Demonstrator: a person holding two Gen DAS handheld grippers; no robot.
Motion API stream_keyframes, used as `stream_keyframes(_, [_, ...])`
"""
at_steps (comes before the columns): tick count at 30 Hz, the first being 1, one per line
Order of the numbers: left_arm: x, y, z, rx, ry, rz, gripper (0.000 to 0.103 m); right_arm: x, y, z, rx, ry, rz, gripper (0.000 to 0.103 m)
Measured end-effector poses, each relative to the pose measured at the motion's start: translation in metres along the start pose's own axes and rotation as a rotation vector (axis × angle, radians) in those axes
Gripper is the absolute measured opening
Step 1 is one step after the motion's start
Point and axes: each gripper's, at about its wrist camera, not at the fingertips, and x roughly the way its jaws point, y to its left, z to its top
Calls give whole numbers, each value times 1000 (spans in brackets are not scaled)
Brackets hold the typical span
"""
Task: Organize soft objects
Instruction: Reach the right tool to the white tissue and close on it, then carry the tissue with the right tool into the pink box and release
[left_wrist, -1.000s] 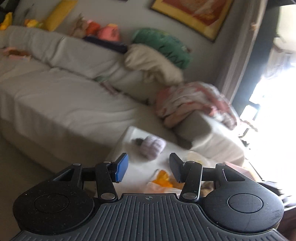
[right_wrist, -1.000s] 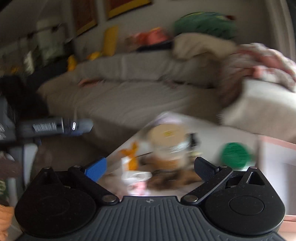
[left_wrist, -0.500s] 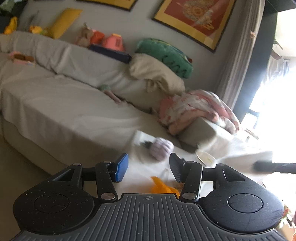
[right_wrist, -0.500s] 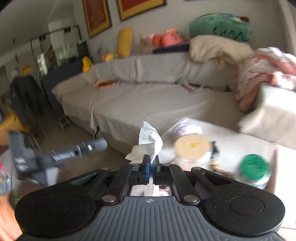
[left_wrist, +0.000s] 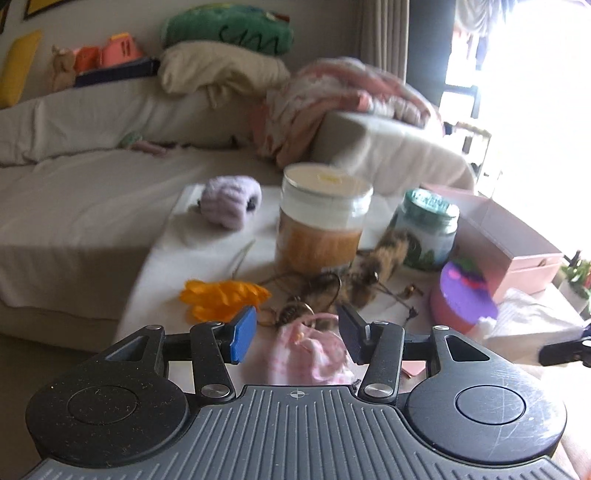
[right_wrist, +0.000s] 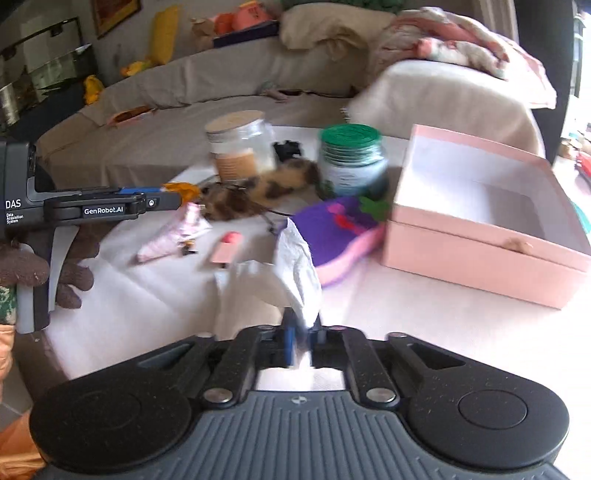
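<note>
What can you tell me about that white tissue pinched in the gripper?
The white tissue is thin, crumpled paper, soft and creased. Its lower end is clamped between the shut fingers of the right gripper, and the rest stands up and flops over in loose folds above them. It hangs over the white cloth-covered table, in front of the purple and pink felt piece, with the open pink box off to the right. Only the gripper visibly touches it.

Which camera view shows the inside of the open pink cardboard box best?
The right wrist view shows it best: the open pink cardboard box lies at the right, and its pale interior is visible from above. In the left wrist view the box appears only side-on at the right edge, washed out by window light, its interior hidden.
</note>
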Motion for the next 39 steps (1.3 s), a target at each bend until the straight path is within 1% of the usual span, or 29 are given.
stream_keyframes(2, [6,-7,-2,33,12,-5,54,0,-4,-2,-2,-40,-36,68])
stream_keyframes(3, [8,-11,-3,58,20,-4,54,-3,-4,-2,-6,-75,-52,74])
stream_keyframes(4, [11,-15,-5,88,37,0,54,-8,-4,-4,-13,-108,-62,77])
stream_keyframes(6, [14,-20,-10,122,69,6,54,-12,-2,-4,-42,-142,-60,78])
stream_keyframes(8, [14,-21,-16,146,80,18,54,-9,0,-1,-68,-156,-38,85])
stream_keyframes(10, [10,-18,-20,136,75,17,54,-5,6,1,-88,-150,-10,87])
stream_keyframes(11, [8,-16,-21,126,74,8,51,0,9,4,-91,-141,-7,87])
stream_keyframes(13, [4,-11,-25,91,81,-29,19,10,18,8,-104,-122,-9,87])
stream_keyframes(15, [-2,-8,-27,68,77,-56,19,23,25,11,-123,-90,15,87])
stream_keyframes(17, [-8,-8,-31,81,53,-53,17,38,31,15,-127,-50,44,87])
stream_keyframes(18, [-11,-8,-31,84,46,-49,17,44,34,15,-127,-32,50,87])
stream_keyframes(20, [-17,-6,-32,70,37,-70,17,56,39,16,-135,0,52,87])
stream_keyframes(21, [-19,-3,-32,55,33,-86,17,60,42,16,-140,10,45,85])
stream_keyframes(22, [-22,-1,-32,38,27,-103,17,64,43,15,-143,14,32,77])
stream_keyframes(23, [-26,2,-32,23,19,-119,17,65,44,13,-147,17,23,57])
stream_keyframes(24, [-30,2,-31,16,11,-126,17,65,44,13,-155,29,16,44])
stream_keyframes(25, [-34,2,-31,15,3,-128,16,63,44,13,-161,42,8,24])
stream_keyframes(26, [-40,1,-30,20,-8,-126,16,59,42,12,-158,43,-1,14])
stream_keyframes(27, [-45,-1,-29,25,-17,-125,16,53,40,12,-145,38,2,12])
stream_keyframes(30, [-60,-8,-21,38,-44,-146,16,23,24,13,-78,4,63,10])
stream_keyframes(31, [-66,-13,-17,40,-54,-168,16,11,18,14,-61,-18,75,10])
stream_keyframes(33, [-74,-23,-9,50,-75,-213,16,-15,6,15,-34,-75,67,10])
stream_keyframes(36, [-85,-46,10,52,-115,-317,16,-54,-13,14,-8,-164,-5,10])
stream_keyframes(39, [-82,-78,40,33,-135,-495,16,-86,-31,6,29,-235,-79,10])
